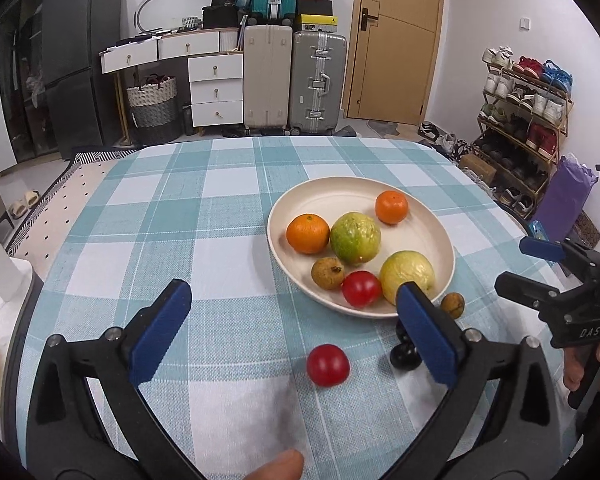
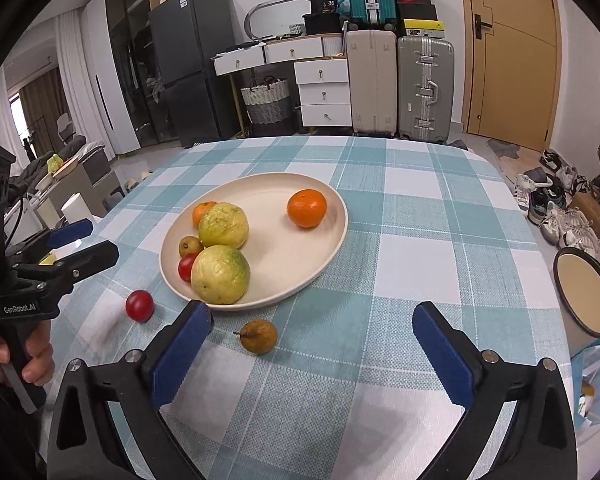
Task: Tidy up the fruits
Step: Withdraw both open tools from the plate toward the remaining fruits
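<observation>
Both my tongs stood wide open and empty over the checked cloth (image 1: 228,264). Left tongs (image 1: 292,332) hung above the near edge of the table, nothing between the pads. Right tongs (image 2: 312,344) likewise gaped, with nothing gripped.

Plate (image 1: 296,200) sat mid-table, already holding most of the fruit: two oranges (image 1: 307,234) (image 1: 391,207), a green guava (image 1: 355,238), a yellower guava (image 1: 407,276), a small brown fruit (image 1: 327,273) and a red tomato (image 1: 361,289). All six lay inside the rim, crowded toward the near side; the far part of the plate was bare.

Still loose on the cloth:
- a second red tomato (image 1: 327,365), near the plate, lying ahead of my left tongs;
- a brown fruit (image 2: 259,336) just beside the plate's near rim, lying ahead of my right tongs, closer to its left pad;
- something dark and rounded (image 1: 404,354) partly hidden behind my left tongs' pad. Could not tell what it was, and the right view did not show it.

Judged the job well past half: six in, two certain pieces out, one doubtful. Each loose piece lay close to an open tong, so one pick apiece should have finished it. Round fruit on cloth could roll if nudged.
</observation>
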The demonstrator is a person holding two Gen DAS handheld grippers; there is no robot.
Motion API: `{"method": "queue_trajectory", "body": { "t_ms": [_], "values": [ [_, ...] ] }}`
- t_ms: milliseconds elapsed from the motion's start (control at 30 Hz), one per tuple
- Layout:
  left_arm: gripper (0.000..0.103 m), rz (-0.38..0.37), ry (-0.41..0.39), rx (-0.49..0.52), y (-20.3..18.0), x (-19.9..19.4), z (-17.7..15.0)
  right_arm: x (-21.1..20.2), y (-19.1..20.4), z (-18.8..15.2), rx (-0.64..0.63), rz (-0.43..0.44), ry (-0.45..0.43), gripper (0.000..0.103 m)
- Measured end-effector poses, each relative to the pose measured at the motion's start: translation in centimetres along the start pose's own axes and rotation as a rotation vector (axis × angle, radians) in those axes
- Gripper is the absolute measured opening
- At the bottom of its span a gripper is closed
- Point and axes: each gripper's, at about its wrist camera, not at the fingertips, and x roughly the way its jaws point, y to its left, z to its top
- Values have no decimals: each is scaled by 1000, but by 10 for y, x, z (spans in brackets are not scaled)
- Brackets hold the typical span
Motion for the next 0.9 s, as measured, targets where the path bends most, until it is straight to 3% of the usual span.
{"method": "queue_trajectory", "body": {
  "t_ms": [233,900],
  "values": [
    [102,6,-8,27,-6,-12,-11,3,3,-6,-10,-1,22,103],
    [102,-3,86,49,-12,24,-31,19,7,-16,-33,-4,74,103]
  ]
}}
